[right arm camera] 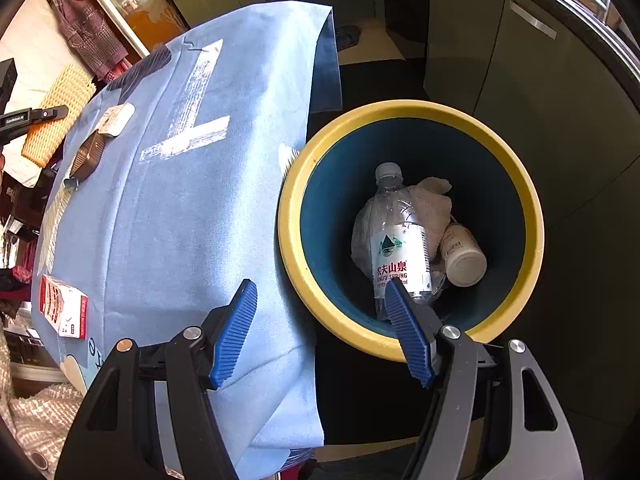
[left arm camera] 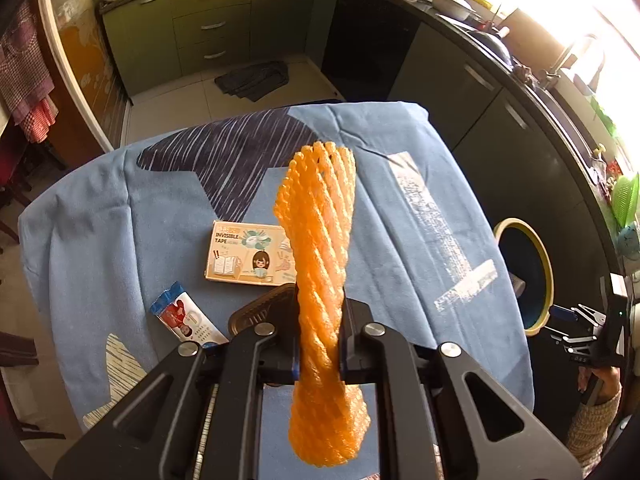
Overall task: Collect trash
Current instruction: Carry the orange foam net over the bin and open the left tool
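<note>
Two grippers work over a table draped in a blue cloth [left arm camera: 400,208] with dark navy and white brushed patches. The left gripper [left arm camera: 320,340] is clamped on an orange foam fruit net [left arm camera: 320,240], a soft ribbed mesh sleeve twisted along its length, pinched at its waist so both ends flare free above the cloth; in the right wrist view the same net [right arm camera: 56,116] looks pale yellow against the glare. Behind it on the cloth lie a flat cardboard box printed "INVISIBLE TAPE" [left arm camera: 248,256], a glossy blue and white wrapper [left arm camera: 184,320] and a dark ribbed plastic tray [left arm camera: 260,308], the tray mostly hidden by the left gripper's fingers. The right gripper [right arm camera: 324,332] hangs with its ribbed blue pads spread wide and nothing between them, one pad over the cloth's right edge and the other over the bin's rim. That round bin [right arm camera: 532,216], yellow-rimmed with a blue inside, stands just beside the table's right edge, with dark floor and green cabinet fronts beyond it. Inside lie a clear water bottle [right arm camera: 400,248], a small white bottle [right arm camera: 464,256] and crumpled pale paper [right arm camera: 432,200]. A red and white carton [right arm camera: 64,308] sits near the cloth's near left edge. Strong window light washes out the counter at upper right.
</note>
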{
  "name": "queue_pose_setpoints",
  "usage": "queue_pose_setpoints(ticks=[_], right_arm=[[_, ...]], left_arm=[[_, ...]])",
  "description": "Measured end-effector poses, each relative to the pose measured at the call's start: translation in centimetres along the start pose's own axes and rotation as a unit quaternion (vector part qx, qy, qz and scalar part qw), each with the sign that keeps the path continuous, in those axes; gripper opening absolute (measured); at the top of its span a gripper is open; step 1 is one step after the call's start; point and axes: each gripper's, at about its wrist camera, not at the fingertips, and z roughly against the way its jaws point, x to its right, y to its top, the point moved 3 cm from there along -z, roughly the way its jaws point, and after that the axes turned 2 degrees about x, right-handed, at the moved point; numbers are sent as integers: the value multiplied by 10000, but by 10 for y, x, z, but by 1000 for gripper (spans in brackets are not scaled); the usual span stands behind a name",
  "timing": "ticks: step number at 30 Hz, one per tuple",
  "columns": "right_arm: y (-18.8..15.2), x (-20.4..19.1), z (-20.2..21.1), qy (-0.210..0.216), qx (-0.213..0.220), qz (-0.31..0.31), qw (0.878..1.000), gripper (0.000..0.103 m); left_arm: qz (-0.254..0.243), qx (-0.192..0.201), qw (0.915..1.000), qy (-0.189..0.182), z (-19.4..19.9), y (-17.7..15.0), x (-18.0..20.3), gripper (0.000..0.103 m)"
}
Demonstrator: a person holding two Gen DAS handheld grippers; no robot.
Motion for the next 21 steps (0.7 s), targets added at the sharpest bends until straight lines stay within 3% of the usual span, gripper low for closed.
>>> queue_pose_setpoints(ticks=[6, 10, 15, 21], right_arm=[[-17, 17, 35, -137, 401, -227, 9988, 70], [-39, 31, 59, -312, 661, -386, 9966, 70], [-73, 55, 80, -355, 890, -702, 9929, 71], [-118, 85, 93, -387, 965, -1107, 9884, 71]], left_arm=[[-671, 130, 9963, -515, 25, -9, 67, 12], [-1305, 71, 9872, -912, 22, -19, 135, 12], [-1977, -265, 9704, -1362, -6, -27, 226, 12], [-2423, -895, 9539, -1526, -66, -39, 318, 13]])
